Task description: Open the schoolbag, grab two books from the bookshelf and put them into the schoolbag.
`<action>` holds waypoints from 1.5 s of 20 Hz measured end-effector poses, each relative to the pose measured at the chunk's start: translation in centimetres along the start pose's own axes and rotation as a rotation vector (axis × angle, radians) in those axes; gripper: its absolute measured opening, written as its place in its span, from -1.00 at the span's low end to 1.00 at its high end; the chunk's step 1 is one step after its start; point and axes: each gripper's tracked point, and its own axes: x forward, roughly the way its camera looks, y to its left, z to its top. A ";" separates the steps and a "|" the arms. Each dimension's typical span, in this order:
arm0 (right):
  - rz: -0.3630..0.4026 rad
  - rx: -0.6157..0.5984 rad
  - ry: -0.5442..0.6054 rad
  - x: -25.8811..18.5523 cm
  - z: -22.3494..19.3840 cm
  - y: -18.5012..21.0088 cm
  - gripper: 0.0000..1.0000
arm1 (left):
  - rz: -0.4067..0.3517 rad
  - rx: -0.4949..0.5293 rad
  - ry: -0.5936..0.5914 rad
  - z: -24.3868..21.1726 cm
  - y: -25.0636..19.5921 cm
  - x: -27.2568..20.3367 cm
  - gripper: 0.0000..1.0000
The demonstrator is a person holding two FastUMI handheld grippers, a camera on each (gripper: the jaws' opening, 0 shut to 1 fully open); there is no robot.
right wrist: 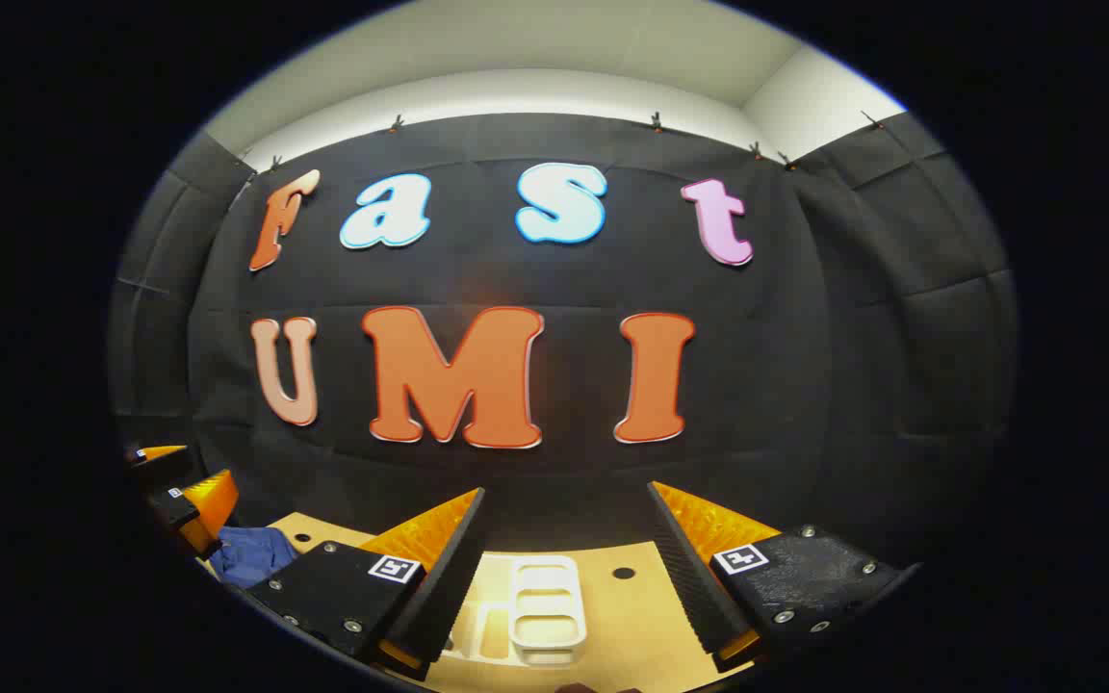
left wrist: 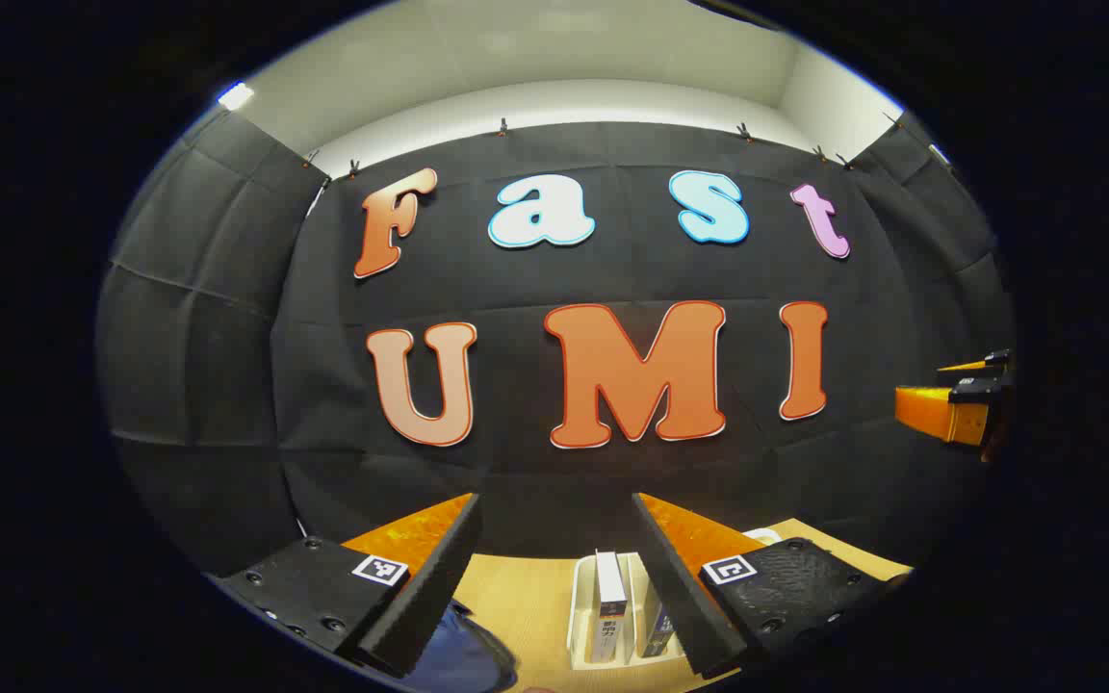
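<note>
First, with both grippers (left wrist: 554,577) (right wrist: 564,577) wide open and empty, I drop low toward the schoolbag (left wrist: 458,659), approaching its zipper squarely.

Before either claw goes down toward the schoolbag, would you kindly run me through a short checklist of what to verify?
1. Left claw open, nothing between its fingers: ok.
2. Right claw open, nothing between its fingers: ok.
3. Books upright in the white bookshelf on the table: ok.
4. Schoolbag located, blue, at the left claw's lower edge: ok.
5. Schoolbag zipper open: cannot tell, too little of it visible.
6. Claws apart from each other: ok.
</note>
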 end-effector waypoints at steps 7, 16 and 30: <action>0.041 0.046 0.062 -0.1 -2.7 2.7 0.89 | 0.018 0.001 0.003 -1.6 1.5 -0.2 0.97; -0.048 0.057 0.095 -0.3 -3.8 7.0 0.90 | -0.068 0.002 0.027 -3.8 4.7 2.1 0.97; 0.017 0.035 0.094 1.5 -3.7 11.1 0.89 | -0.030 -0.019 0.027 -5.0 7.7 3.4 0.92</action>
